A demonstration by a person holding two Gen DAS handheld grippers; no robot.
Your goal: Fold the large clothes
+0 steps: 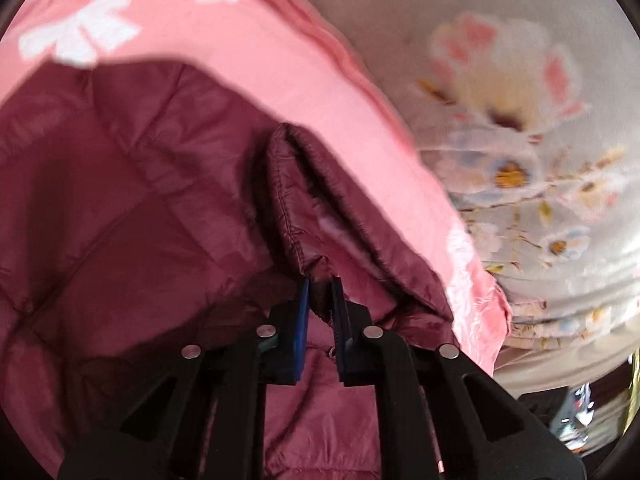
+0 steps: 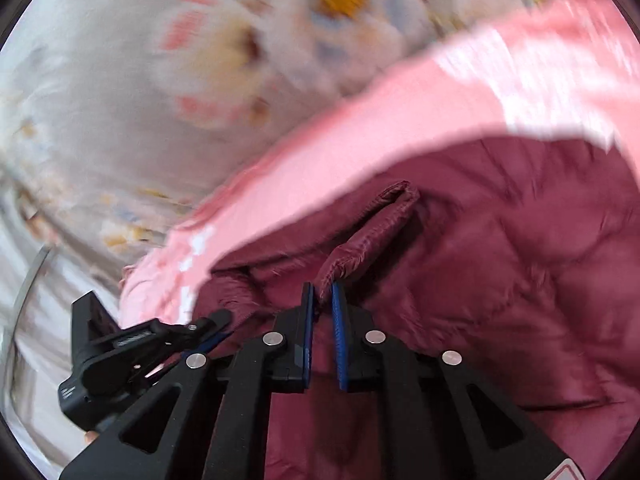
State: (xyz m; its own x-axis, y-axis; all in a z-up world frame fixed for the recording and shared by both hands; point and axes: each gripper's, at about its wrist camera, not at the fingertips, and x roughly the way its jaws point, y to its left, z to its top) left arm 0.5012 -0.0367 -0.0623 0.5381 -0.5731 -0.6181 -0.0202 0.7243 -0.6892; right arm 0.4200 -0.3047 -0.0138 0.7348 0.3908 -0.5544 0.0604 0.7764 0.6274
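grippers (image 1: 321, 285) (image 2: 323, 289) clamping jacket (image 1: 120, 200) over bedsheet (image 1: 520, 80)

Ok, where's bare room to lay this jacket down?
Bare floral bedsheet lies beyond the pink quilt's edge, right in the left view, left in the right view. Nearer, the maroon jacket covers the quilt around both grippers.

floral bedsheet (image 2: 100, 128) smeared by blur, jacket (image 1: 120, 200) perhaps cropped below

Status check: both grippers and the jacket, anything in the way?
Left gripper shut on a maroon jacket cuff. Right gripper shut on the other cuff. Jacket lies on pink blanket over floral sheet. Nothing in the way.
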